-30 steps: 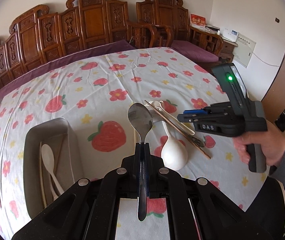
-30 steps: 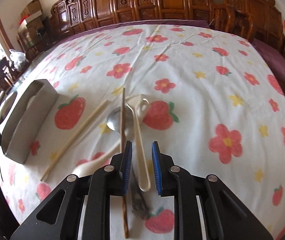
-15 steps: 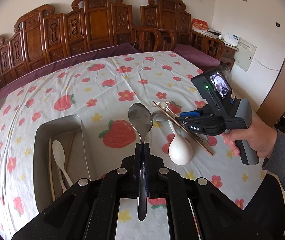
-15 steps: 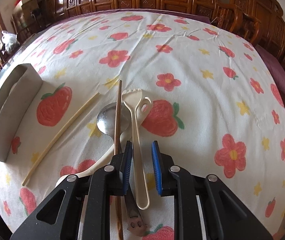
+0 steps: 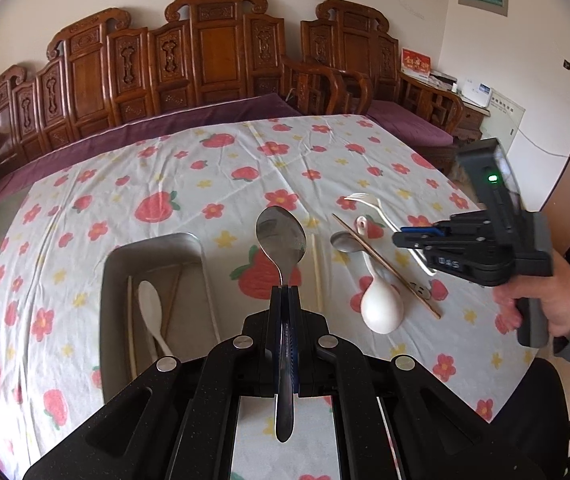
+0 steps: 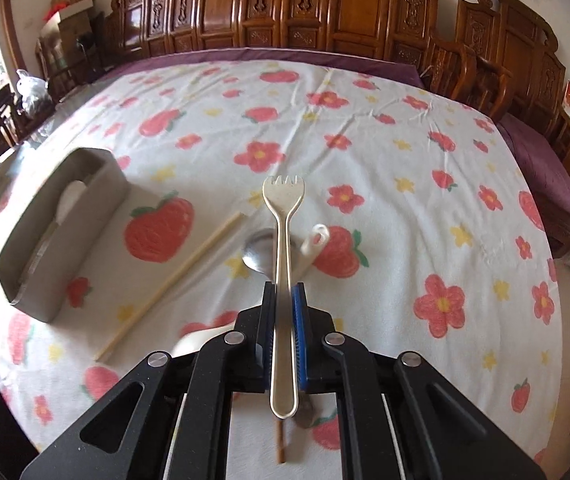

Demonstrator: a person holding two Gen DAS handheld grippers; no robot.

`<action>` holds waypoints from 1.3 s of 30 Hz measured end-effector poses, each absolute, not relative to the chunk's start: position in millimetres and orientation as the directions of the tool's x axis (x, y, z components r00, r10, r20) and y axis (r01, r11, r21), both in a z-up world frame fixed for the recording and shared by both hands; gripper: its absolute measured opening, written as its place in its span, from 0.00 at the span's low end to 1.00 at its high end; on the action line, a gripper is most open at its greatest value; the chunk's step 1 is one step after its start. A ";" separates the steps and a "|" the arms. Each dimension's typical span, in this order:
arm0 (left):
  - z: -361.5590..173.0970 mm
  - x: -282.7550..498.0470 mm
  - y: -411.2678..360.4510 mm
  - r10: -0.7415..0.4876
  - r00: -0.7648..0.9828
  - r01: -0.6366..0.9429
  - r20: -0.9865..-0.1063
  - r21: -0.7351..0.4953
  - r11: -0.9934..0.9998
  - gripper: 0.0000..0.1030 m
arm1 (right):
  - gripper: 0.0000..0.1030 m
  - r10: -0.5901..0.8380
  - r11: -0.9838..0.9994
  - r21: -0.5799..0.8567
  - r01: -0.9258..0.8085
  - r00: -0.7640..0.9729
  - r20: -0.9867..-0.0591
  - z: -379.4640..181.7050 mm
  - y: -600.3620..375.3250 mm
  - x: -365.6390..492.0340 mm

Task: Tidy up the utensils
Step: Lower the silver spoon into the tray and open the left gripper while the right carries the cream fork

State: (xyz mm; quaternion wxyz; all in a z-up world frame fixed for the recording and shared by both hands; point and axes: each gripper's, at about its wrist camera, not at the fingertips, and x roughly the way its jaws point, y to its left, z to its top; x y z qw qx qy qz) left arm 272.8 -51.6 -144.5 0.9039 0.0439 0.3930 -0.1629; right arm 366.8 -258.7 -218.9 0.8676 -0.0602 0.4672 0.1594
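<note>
"DAS" — right gripper's [image 5: 409, 236] side

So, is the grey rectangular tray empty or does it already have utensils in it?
Not empty. The grey rectangular tray already holds a white plastic spoon and light wooden chopsticks, seen from the left wrist.

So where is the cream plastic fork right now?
The cream fork is between the pads of the closing right gripper, raised above the metal spoon on the tablecloth; in the left wrist view it sits at the right.
</note>
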 end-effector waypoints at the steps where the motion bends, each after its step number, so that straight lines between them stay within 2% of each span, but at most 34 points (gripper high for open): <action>1: -143.7 273.1 -48.4 -0.256 0.640 0.323 -0.725 -0.048 0.945 0.03 | 0.10 0.229 0.939 0.048 -0.340 0.516 -0.825 -213.4 -254.9 364.3; 9: -147.7 285.3 -12.7 -0.190 0.651 0.253 -0.735 -0.026 0.967 0.03 | 0.10 0.341 0.901 0.107 -0.420 0.534 -0.774 -166.3 -206.1 335.2; 15: -165.6 298.9 14.8 -0.142 0.629 0.196 -0.765 -0.021 0.980 0.03 | 0.10 0.398 0.873 0.131 -0.470 0.532 -0.747 -152.4 -169.6 314.1; 31: -192.8 315.7 41.0 -0.121 0.602 0.143 -0.789 -0.042 0.989 0.03 | 0.10 0.415 0.845 0.112 -0.523 0.509 -0.754 -159.9 -120.8 288.7; 39: -189.5 301.0 58.2 -0.138 0.614 0.140 -0.777 -0.065 0.988 0.03 | 0.10 0.410 0.843 0.111 -0.526 0.496 -0.765 -167.7 -102.6 293.3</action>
